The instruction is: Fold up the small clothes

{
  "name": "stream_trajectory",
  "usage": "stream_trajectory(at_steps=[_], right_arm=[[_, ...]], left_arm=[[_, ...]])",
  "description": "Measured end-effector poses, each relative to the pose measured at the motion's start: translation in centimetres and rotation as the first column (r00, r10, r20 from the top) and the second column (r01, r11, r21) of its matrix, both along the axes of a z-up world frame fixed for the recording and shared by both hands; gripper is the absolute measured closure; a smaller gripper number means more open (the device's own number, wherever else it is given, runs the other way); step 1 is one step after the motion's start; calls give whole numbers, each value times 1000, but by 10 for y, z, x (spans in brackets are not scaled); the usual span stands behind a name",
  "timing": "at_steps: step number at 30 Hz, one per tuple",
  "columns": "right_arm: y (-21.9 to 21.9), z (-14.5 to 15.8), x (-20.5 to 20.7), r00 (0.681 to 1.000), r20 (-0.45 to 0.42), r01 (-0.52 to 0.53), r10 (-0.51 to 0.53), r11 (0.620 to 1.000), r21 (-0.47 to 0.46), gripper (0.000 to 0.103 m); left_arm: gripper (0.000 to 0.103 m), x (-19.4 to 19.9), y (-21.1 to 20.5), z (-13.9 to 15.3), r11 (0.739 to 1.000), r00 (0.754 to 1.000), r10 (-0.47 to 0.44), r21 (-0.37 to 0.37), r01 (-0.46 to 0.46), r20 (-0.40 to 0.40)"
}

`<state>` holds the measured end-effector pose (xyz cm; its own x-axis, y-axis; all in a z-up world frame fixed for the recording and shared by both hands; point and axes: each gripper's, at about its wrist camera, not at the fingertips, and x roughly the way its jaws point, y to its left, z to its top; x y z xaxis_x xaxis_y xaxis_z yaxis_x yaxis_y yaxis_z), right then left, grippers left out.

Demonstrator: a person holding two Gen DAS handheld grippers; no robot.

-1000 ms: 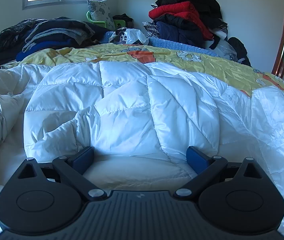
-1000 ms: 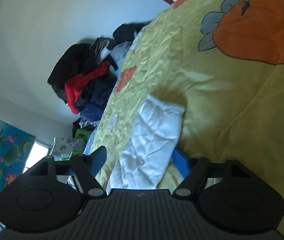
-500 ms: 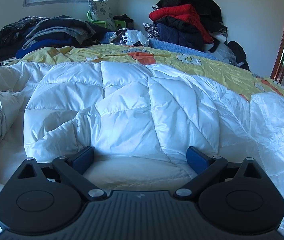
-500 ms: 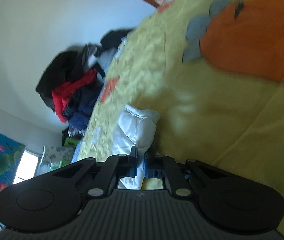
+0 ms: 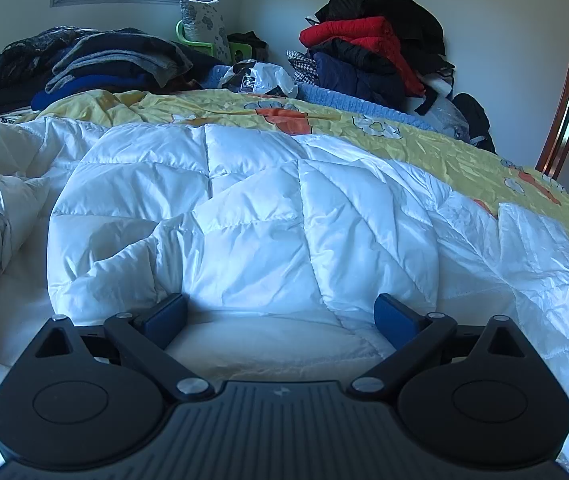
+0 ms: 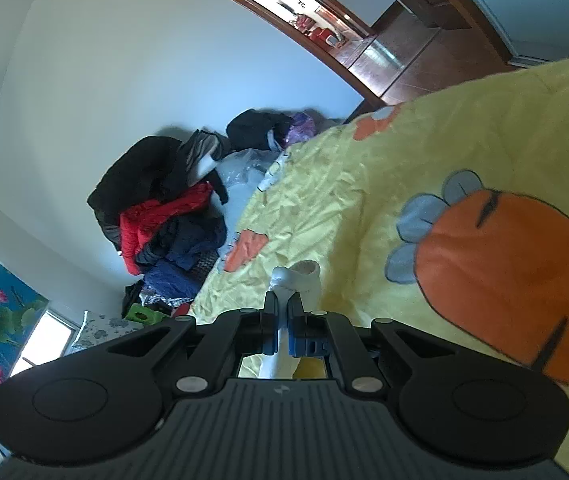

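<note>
A white quilted down jacket [image 5: 268, 220] lies spread on the yellow bedspread [image 5: 464, 152], filling the left wrist view. My left gripper [image 5: 280, 314] rests low on its near hem, open, blue pads wide apart on either side of a puffed panel. In the right wrist view my right gripper [image 6: 283, 308] is shut on a white sleeve end [image 6: 298, 280] of the jacket, which bunches out beyond the fingertips and hangs lifted above the bedspread [image 6: 464, 128]. The rest of the jacket is hidden below the right gripper's body.
A heap of black, red and navy coats [image 5: 372, 48] stands against the far wall. Dark folded clothes [image 5: 96, 64] pile up at the back left under a window. A white plastic bag [image 5: 260, 76] lies between them. A wooden door frame [image 5: 564, 108] is on the right.
My right gripper closed on the white sleeve end and lifted it, tilting so more wall and doorway show. The left gripper stayed put, open on the jacket.
</note>
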<state>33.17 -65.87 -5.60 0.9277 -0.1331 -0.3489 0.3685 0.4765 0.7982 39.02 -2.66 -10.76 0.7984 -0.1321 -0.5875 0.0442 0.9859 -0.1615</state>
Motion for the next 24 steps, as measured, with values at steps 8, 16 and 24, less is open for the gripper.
stream_trajectory(at_steps=[8, 16, 24], right_arm=[[129, 69, -13, 929, 128, -298, 347, 906, -300, 94], [322, 32, -11, 664, -36, -688, 747, 592, -420, 94], [366, -44, -13, 630, -144, -761, 763, 570, -310, 94]], left_arm=[[2, 0, 3, 0, 1000, 1000, 1, -20, -1, 5], [2, -2, 11, 0, 997, 1000, 7, -76, -6, 19], [2, -3, 26, -2, 984, 999, 17, -176, -9, 42]])
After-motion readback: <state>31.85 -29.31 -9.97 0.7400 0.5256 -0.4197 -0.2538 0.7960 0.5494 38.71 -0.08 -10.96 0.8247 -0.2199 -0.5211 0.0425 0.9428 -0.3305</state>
